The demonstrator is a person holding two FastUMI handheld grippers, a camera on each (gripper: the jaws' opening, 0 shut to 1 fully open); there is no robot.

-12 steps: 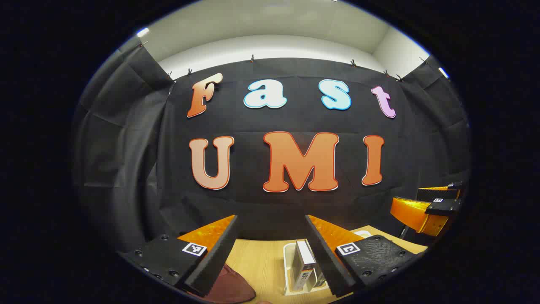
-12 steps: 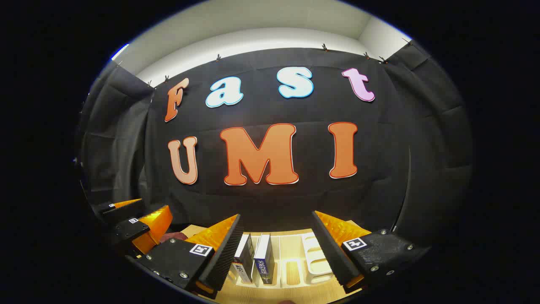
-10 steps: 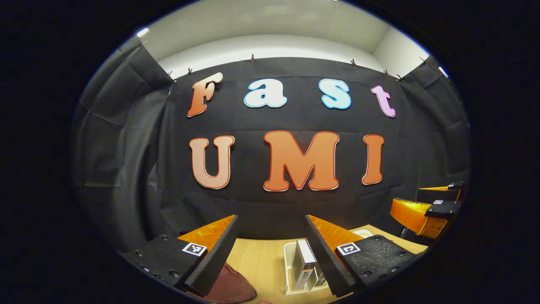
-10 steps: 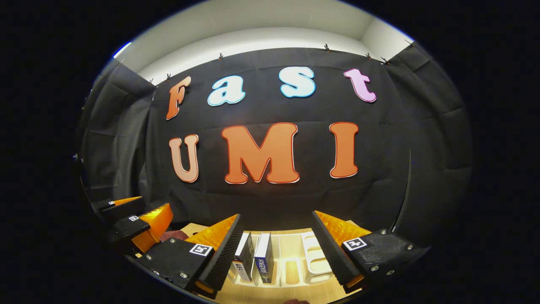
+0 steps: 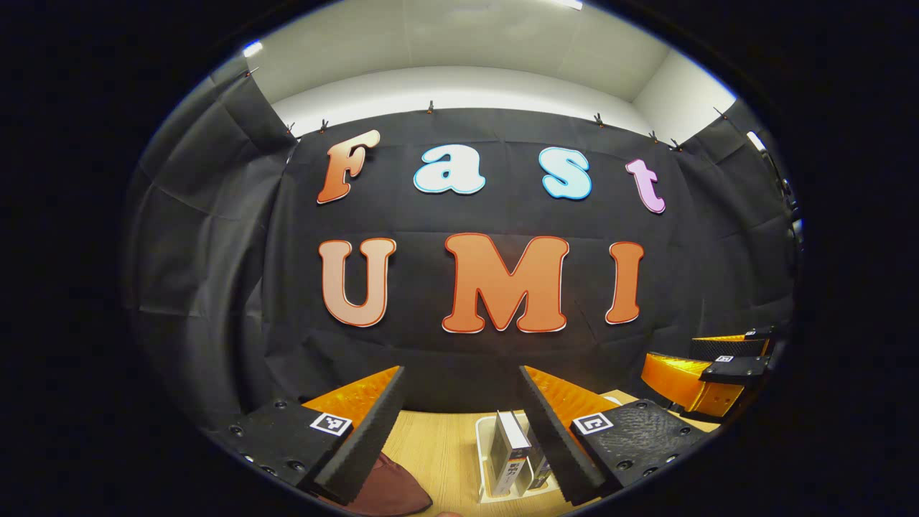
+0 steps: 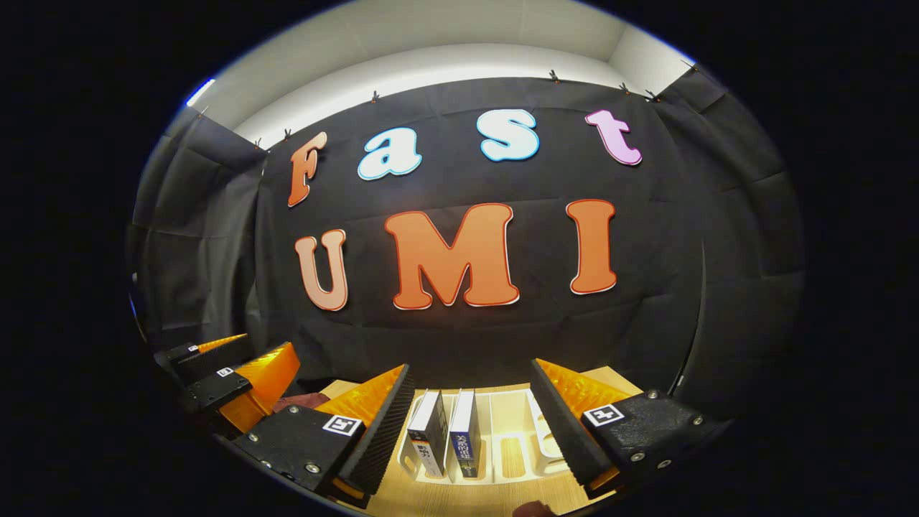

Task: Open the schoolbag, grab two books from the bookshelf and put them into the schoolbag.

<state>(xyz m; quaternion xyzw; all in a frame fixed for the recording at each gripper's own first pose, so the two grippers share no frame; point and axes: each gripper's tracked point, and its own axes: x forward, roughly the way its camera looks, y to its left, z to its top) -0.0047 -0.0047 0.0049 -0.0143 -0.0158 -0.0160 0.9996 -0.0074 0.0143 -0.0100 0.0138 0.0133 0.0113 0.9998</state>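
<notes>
Fingers of both grippers stand wide apart and hold nothing. In the left gripper view, the left gripper (image 5: 459, 424) has its 2 fingers (image 5: 362, 449) rising from the bottom edge at 7 and 5 o'clock, with a broad gap between them. In the right gripper view, the right gripper (image 6: 470, 424) shows the same wide spread, nothing between its fingers (image 6: 377, 445).

2 books (image 6: 445, 431) stand upright, side by side, in a white slotted bookshelf (image 6: 531, 438) on a wooden table (image 6: 459, 495). In the right gripper view they sit at 6 o'clock, within the gap between the fingers and closer to the one at 7 o'clock, spines facing the camera; the slots toward 5 o'clock hold no books. In the left gripper view the bookshelf (image 5: 482, 459) lies at 5 o'clock, partly behind the finger on that side, with 1 book (image 5: 506, 452) plainly visible.

A dark red schoolbag (image 5: 388, 488) rests on the table (image 5: 445, 445) at 7 o'clock in the left gripper view, partly hidden by the finger there; I cannot tell whether it is open. In the right gripper view a sliver of it (image 6: 301, 401) shows at 8 o'clock.

Each view also shows the other gripper farther off: the right gripper (image 5: 707, 370) at 4 o'clock in the left gripper view, the left gripper (image 6: 230, 373) at 8 o'clock in the right gripper view.
</notes>
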